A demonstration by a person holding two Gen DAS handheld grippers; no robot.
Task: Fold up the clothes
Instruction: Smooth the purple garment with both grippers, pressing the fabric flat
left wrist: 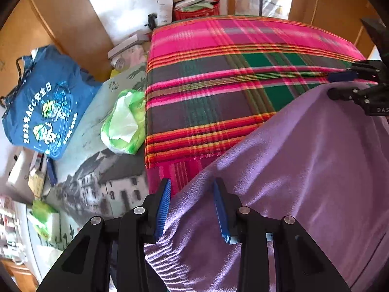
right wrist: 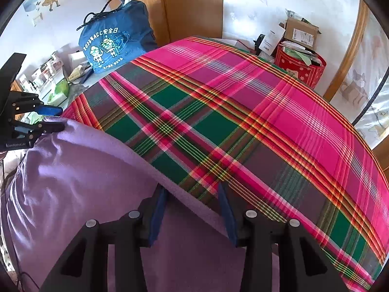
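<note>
A lilac fleece garment [left wrist: 304,170] lies spread on the plaid blanket [left wrist: 218,85], with its ribbed hem at the bottom of the left wrist view. My left gripper [left wrist: 192,206] points down over the garment's left edge. Its jaws stand apart, with fleece lying in the gap but not pinched. It also shows as the left gripper [right wrist: 52,119] at the left rim of the right wrist view. My right gripper [right wrist: 192,209] straddles the garment's [right wrist: 85,182] far edge with jaws apart. One blue pad is over fleece and the other over plaid. In the left view the right gripper [left wrist: 340,85] sits at the cloth's far corner.
A blue tote bag [left wrist: 41,104] and a green plastic bag [left wrist: 124,124] lie left of the blanket on a printed sheet. Boxes and a red tin [right wrist: 301,65] stand at the far end. Wooden wardrobes [right wrist: 184,4] line the wall.
</note>
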